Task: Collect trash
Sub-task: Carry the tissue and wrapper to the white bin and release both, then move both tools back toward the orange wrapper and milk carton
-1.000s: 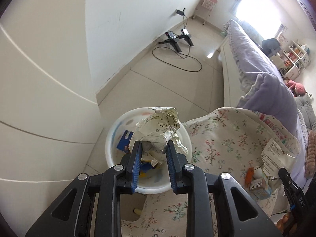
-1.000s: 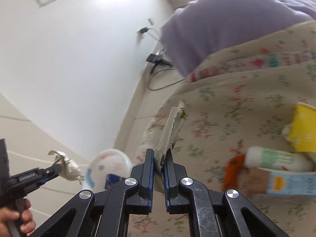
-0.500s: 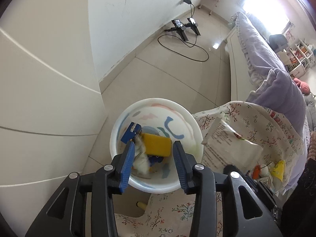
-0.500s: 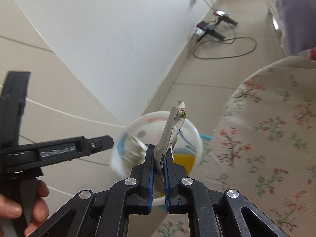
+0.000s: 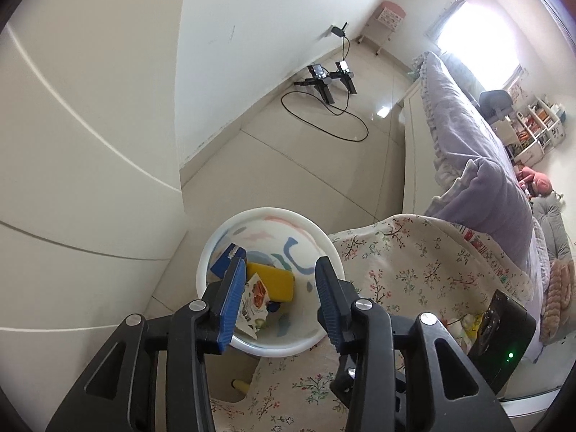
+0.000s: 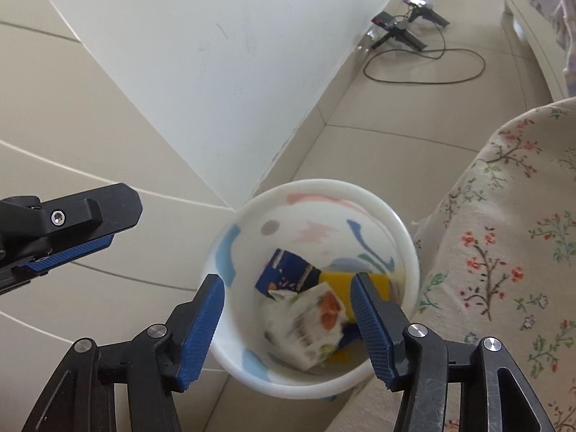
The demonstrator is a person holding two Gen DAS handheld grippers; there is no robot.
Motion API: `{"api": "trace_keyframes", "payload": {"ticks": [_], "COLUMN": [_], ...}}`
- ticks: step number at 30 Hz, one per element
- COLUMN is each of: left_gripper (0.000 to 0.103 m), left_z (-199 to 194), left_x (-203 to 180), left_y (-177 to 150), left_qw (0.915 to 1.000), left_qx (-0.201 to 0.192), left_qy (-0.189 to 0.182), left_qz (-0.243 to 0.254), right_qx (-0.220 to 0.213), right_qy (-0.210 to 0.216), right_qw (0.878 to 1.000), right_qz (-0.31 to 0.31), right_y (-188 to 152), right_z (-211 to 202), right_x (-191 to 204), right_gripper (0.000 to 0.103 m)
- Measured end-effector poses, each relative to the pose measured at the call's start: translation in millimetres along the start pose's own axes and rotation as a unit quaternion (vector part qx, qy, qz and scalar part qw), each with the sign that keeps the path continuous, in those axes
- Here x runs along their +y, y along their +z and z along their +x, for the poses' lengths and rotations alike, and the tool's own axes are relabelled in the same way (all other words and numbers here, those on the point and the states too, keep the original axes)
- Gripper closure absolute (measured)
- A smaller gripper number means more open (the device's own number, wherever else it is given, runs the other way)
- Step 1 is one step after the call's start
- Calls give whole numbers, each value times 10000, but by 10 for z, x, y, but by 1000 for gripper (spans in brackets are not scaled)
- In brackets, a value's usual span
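Note:
A white bin [image 5: 212, 252] with pastel shapes inside stands on the floor beside the floral-covered bed; it also shows in the right wrist view [image 6: 403, 226]. It holds a blue packet [image 6: 288, 270], a yellow item [image 5: 273, 280] and a white printed wrapper [image 6: 309, 320] [image 5: 253, 298], blurred in the right view. My left gripper [image 5: 277, 302] is open and empty above the bin. My right gripper [image 6: 288, 327] is open and empty above the bin too. One left finger [image 6: 72, 223] shows at the left of the right wrist view.
The floral bedcover [image 5: 414, 270] lies right of the bin. A white wall and beige cabinet panels [image 5: 90, 144] stand left. Black stands with a cable [image 5: 324, 82] sit on the tiled floor farther off. A purple blanket [image 5: 478, 165] covers the bed.
My left gripper opened and dropped the crumpled paper into the bin. My right gripper moved over the bin, opened, and let its flat wrapper fall in.

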State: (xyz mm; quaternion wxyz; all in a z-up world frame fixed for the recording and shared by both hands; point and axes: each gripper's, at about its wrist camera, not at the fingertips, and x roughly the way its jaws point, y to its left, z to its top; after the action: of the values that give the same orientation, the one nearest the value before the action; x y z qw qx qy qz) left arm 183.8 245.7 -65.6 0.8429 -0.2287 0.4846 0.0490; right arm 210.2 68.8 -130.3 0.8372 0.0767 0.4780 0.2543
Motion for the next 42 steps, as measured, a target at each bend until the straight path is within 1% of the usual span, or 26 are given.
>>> {"api": "trace_keyframes", "payload": {"ticks": [4,9,13,17,21,24,29,31,32,35,37,39,42], "left_gripper": [60,60,60,60,60,60,60,60,60,60,60,60,60], "left_z": [-23,-50,-54,9,96,178,427,542,587,747,852,975,1096], "left_x": [-119,-439,-843,-1300,-1673,-1932,-2316,-2458,-2529,-2712,-2784,-2855,-2947], "left_y": [-39,-148,-331,-573,-786,-944,-1254,-1353,-1392,-1469,-1502,-1560,-1634], "left_qw": [9999,9990,9953,9877,9808,9742,9611,9558,9541,9508,9512,9495,9471], "left_qx": [-6,-11,38,235,381,505,788,896,883,880,953,1100,1164], "left_qy": [-104,-272,-395,-596,-633,-754,-679,-631,-615,-564,-596,-586,-479], "left_qz": [59,367,881,1429,1803,2068,2558,2728,2793,2916,2872,2879,2953], "right_qx": [-4,-168,-311,-489,-806,-927,-1201,-1226,-1226,-1182,-1146,-1129,-1113], "right_qy": [-187,-448,-672,-874,-1078,-1109,-1246,-1310,-1353,-1461,-1476,-1491,-1609], "right_qw": [9998,9985,9966,9929,9846,9786,9619,9534,9496,9408,9355,9322,9282], "right_qz": [95,248,359,644,1116,1464,2117,2427,2548,2822,2997,3099,3164], "right_y": [17,-42,-85,-179,-333,-414,-627,-735,-791,-942,-1041,-1103,-1185], "right_z": [-211,-734,-1142,-1579,-1993,-2251,-2727,-2861,-2915,-3034,-3083,-3133,-3198], "right_x": [-112,-279,-507,-846,-1297,-1617,-2220,-2470,-2578,-2832,-2949,-3061,-3166], "right_gripper": [40,40,40,40,40,40,40,40,40,40,40,40,40]}}
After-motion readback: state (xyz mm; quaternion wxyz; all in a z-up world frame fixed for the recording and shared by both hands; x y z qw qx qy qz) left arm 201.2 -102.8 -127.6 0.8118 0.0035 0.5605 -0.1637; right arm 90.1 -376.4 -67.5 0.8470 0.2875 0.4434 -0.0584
